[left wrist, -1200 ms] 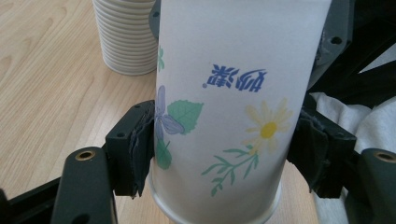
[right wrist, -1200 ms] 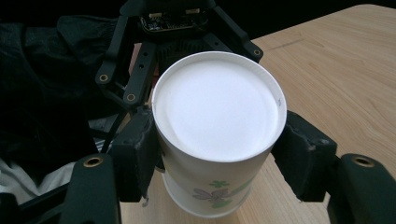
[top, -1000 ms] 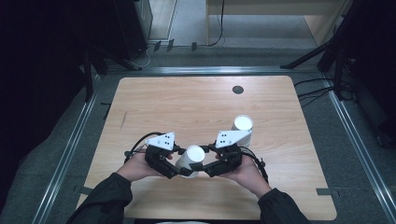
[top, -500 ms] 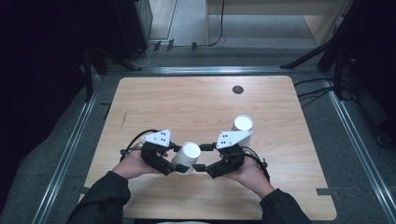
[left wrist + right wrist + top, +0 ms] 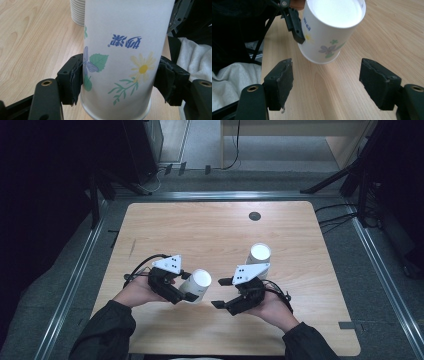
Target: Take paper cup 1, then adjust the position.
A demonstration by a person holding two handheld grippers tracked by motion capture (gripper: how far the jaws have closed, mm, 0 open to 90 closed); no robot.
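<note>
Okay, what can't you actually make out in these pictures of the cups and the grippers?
- Cup held by the left gripper: top cut off by the edge of the left gripper view; its inside faces away in every view.
- Stack of cups: number of cups, too small in the high view, cut off in the left gripper view.
- Blue print on the cup: blurred, unreadable.

This looks like a lab or test room, not a home. A plain wood table (image 5: pixel 210 230) stands alone on a grey floor (image 5: pixel 200 135). Metal rails (image 5: pixel 75 280) run along its sides. Black stands (image 5: pixel 350 175) and cables (image 5: pixel 335 215) sit past its far corners. The room around it is dark.
</note>
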